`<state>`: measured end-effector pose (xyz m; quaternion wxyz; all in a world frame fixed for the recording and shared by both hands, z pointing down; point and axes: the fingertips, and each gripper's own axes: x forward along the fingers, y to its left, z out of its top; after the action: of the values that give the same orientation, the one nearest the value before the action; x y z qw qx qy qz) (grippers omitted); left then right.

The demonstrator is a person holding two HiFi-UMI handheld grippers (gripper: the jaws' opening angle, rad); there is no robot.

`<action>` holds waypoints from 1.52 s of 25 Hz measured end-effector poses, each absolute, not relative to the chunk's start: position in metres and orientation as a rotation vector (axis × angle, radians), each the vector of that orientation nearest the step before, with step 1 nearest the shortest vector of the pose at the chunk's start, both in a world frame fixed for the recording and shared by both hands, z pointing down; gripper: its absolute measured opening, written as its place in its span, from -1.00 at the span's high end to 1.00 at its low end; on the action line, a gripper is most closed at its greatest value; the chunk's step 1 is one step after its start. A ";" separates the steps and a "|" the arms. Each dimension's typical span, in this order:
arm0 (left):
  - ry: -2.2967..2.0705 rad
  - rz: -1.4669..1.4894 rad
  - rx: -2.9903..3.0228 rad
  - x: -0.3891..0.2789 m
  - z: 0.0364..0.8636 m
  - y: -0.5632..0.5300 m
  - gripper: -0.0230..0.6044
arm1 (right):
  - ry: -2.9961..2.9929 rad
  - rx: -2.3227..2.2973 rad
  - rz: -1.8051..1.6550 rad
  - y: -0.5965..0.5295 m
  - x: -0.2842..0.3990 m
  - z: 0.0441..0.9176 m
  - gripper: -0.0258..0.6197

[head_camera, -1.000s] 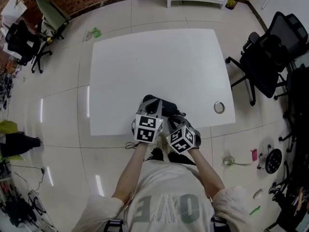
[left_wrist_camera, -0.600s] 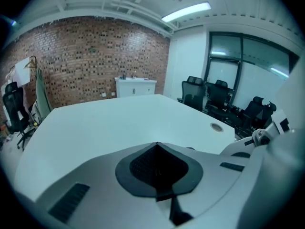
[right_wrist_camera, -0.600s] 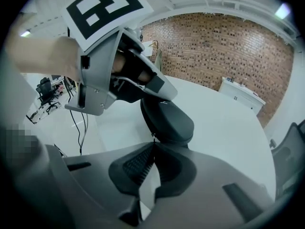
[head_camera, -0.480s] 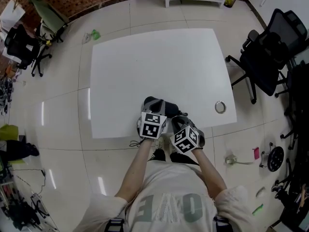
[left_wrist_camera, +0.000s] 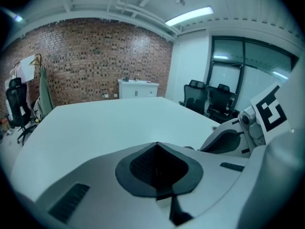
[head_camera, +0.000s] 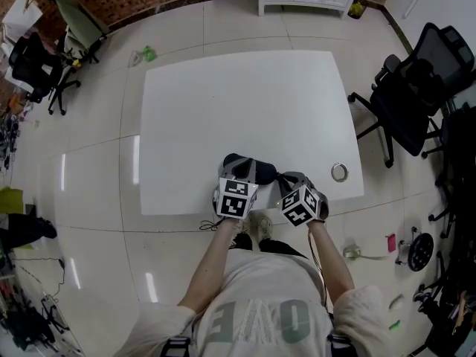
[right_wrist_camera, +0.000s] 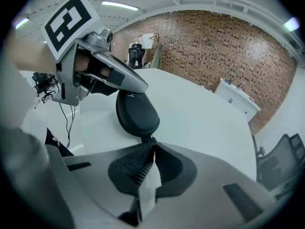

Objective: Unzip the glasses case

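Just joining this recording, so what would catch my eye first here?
A black oval glasses case lies at the near edge of the large white table. The left gripper sits over it, jaws shut, while the right gripper pinches the zip pull at its end. A small silver ring lies farther right.

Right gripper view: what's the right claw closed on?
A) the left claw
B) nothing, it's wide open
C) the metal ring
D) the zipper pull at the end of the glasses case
D: the right claw is shut, with the zipper pull of the black glasses case pinched at its tips. The case lies on the table.
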<state>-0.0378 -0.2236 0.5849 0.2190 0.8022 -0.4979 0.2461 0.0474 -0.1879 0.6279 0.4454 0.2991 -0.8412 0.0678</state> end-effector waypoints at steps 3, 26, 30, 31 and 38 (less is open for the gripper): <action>-1.376 0.678 2.213 -0.035 0.584 -0.225 0.96 | -2.086 0.724 0.160 -0.200 0.049 0.628 0.92; -1.395 0.639 2.162 -0.039 0.585 -0.232 0.96 | -2.058 0.356 -0.172 -0.243 0.025 0.628 0.92; -1.390 0.630 2.155 -0.042 0.587 -0.230 0.96 | -2.078 0.512 -0.172 -0.243 0.027 0.627 0.92; -1.380 0.621 2.147 -0.043 0.587 -0.230 0.96 | -2.066 0.588 -0.182 -0.246 0.032 0.627 0.92; -1.386 0.472 2.112 -0.054 0.569 -0.230 0.96 | -2.264 1.151 0.284 -0.254 0.067 0.572 0.92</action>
<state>-0.0537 -0.2303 0.5691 0.2823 0.7884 -0.5174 0.1762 0.0666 -0.2541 0.5720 0.2889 0.4310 -0.8482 0.1064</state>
